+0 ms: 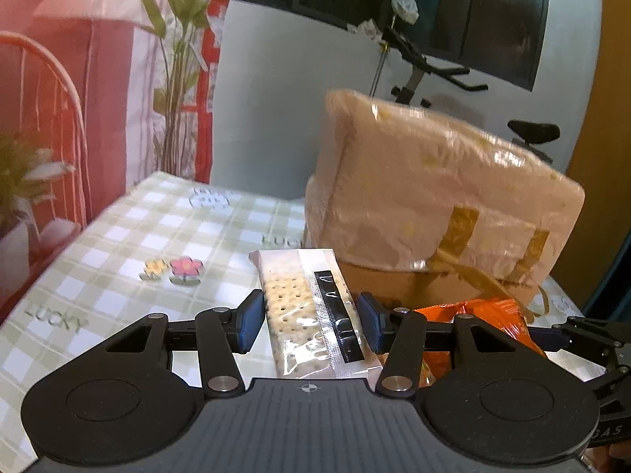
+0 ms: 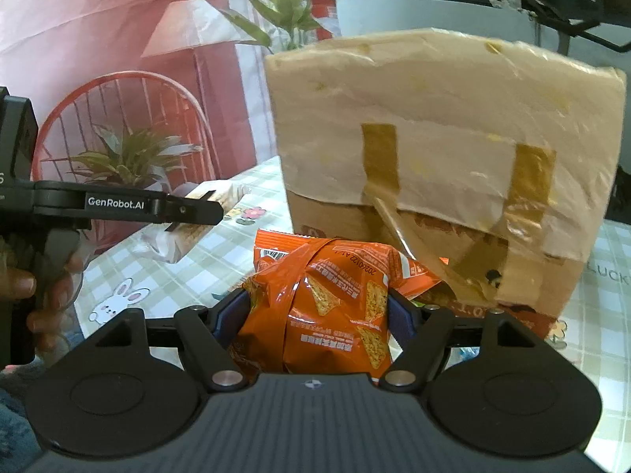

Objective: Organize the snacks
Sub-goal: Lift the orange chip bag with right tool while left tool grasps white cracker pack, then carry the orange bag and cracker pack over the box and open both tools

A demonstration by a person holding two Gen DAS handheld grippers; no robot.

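Note:
My left gripper (image 1: 311, 321) is shut on a clear cracker packet (image 1: 311, 315) and holds it above the checked tablecloth (image 1: 130, 244). My right gripper (image 2: 319, 315) is shut on an orange chip bag (image 2: 327, 299), crumpled between the blue pads (image 2: 399, 317). The chip bag also shows at the right in the left wrist view (image 1: 473, 315). The left gripper (image 2: 197, 207) with the cracker packet (image 2: 205, 216) appears at the left in the right wrist view. A tape-wrapped cardboard box (image 2: 441, 149) stands just behind both snacks, also in the left wrist view (image 1: 426, 197).
A curtain with lamp and plant print (image 1: 98, 79) hangs at the table's left. An exercise bike (image 1: 434, 79) stands behind the box. Flower stickers (image 1: 173, 270) and a rabbit print (image 2: 118, 303) decorate the cloth.

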